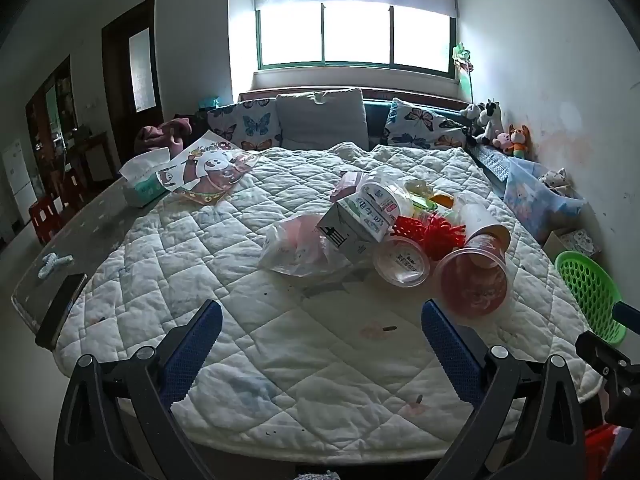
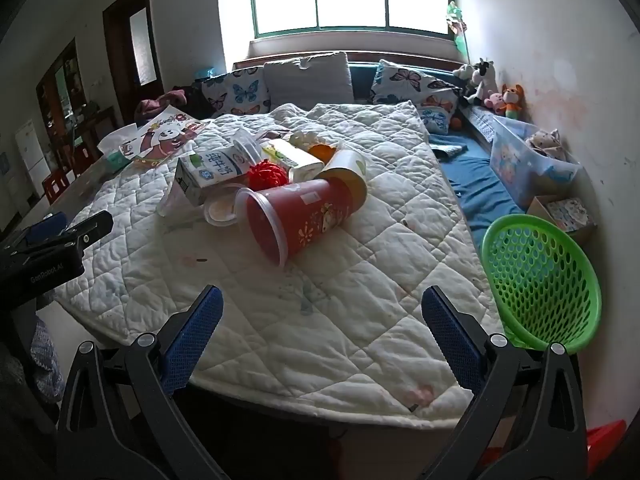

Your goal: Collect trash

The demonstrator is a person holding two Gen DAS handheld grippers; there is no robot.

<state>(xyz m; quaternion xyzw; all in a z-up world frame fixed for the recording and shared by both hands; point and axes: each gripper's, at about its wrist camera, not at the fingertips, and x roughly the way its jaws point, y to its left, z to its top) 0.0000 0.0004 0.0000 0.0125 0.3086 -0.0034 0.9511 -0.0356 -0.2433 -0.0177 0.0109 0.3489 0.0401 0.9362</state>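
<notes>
Both my claws are released and hold nothing: the left claw (image 1: 320, 320) and right claw (image 2: 322, 308) hover low in frame over the near edge of the quilt (image 2: 360, 280). Mid-frame lies the trash pile: a red cup (image 2: 298, 220) on its side, a milk carton (image 2: 208, 174), a plastic bag (image 1: 296, 248) and a red bow (image 1: 434, 234), all touching. The green basket (image 2: 540, 280) stands at right, beside the quilt. Butterfly pillows (image 1: 250, 126) line the window wall.
</notes>
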